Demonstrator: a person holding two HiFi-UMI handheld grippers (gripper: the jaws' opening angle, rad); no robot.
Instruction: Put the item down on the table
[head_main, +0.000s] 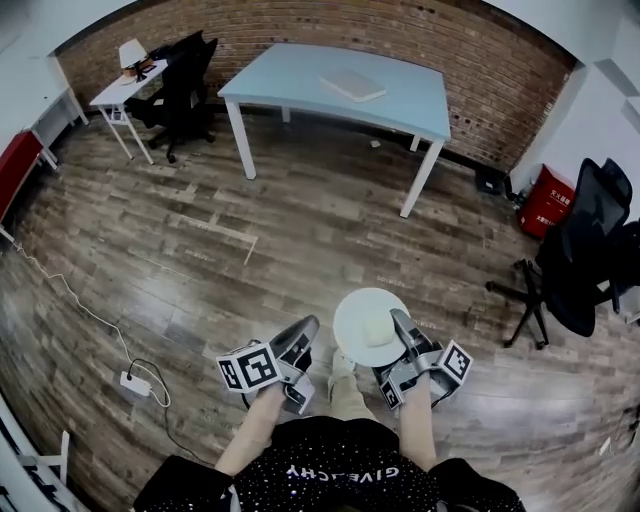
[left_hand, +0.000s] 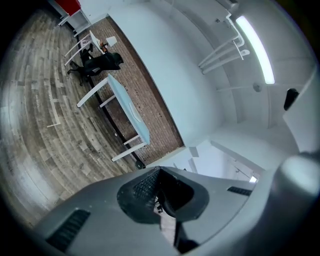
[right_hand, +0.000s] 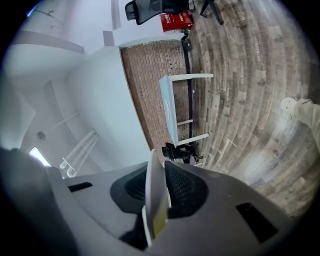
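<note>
In the head view my right gripper (head_main: 404, 334) is shut on the rim of a round white plate (head_main: 360, 312), held level at waist height over the wooden floor. A pale lump (head_main: 377, 327) lies on the plate beside the jaw. The right gripper view shows that plate (right_hand: 156, 192) edge-on between the dark pads. My left gripper (head_main: 301, 343) hangs just left of the plate, its jaws together with nothing in them; in its own view the left gripper (left_hand: 159, 200) has its pads meeting. The light blue table (head_main: 300, 82) stands far ahead by the brick wall.
A flat white object (head_main: 352, 85) lies on the blue table. A black office chair (head_main: 585, 250) and a red bin (head_main: 548, 200) stand at the right. At the far left are a white desk (head_main: 118, 92) and another black chair (head_main: 185, 78). A power strip (head_main: 135, 382) with cable lies on the floor.
</note>
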